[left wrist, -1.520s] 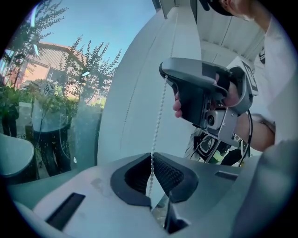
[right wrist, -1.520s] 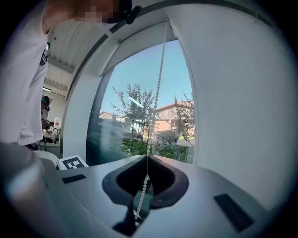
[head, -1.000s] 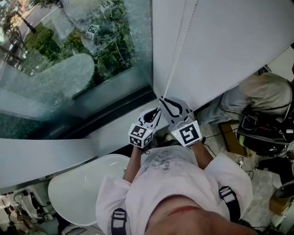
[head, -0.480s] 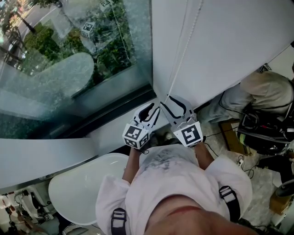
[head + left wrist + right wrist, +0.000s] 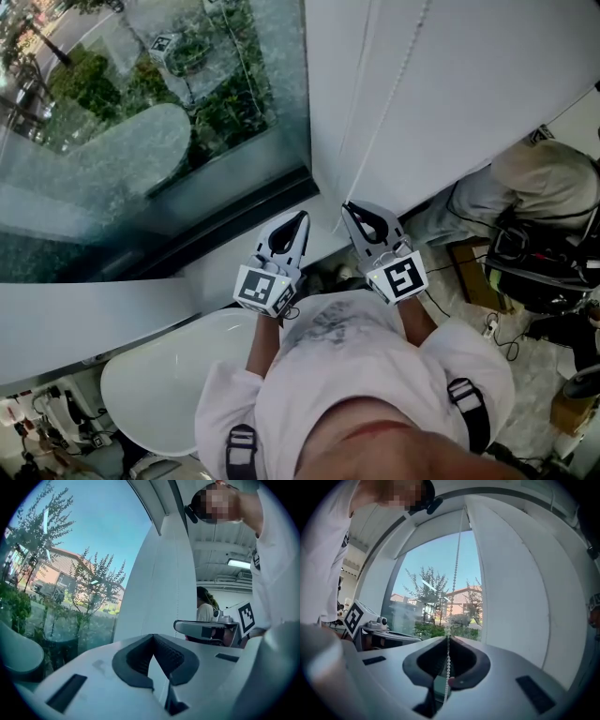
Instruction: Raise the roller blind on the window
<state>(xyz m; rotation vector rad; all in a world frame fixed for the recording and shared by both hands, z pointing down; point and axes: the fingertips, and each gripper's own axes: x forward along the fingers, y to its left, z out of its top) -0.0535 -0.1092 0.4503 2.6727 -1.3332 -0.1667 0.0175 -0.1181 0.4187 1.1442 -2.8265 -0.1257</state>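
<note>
One bead chain (image 5: 454, 573), right gripper (image 5: 448, 638) pinching

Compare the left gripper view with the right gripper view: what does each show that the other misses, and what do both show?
Left gripper view only: the left gripper with its jaws together on nothing, a ceiling light, and a person further back in the room.
Right gripper view only: the right gripper shut on the bead chain, which runs upward.
Both: the window glass with trees and blue sky outside.
</note>
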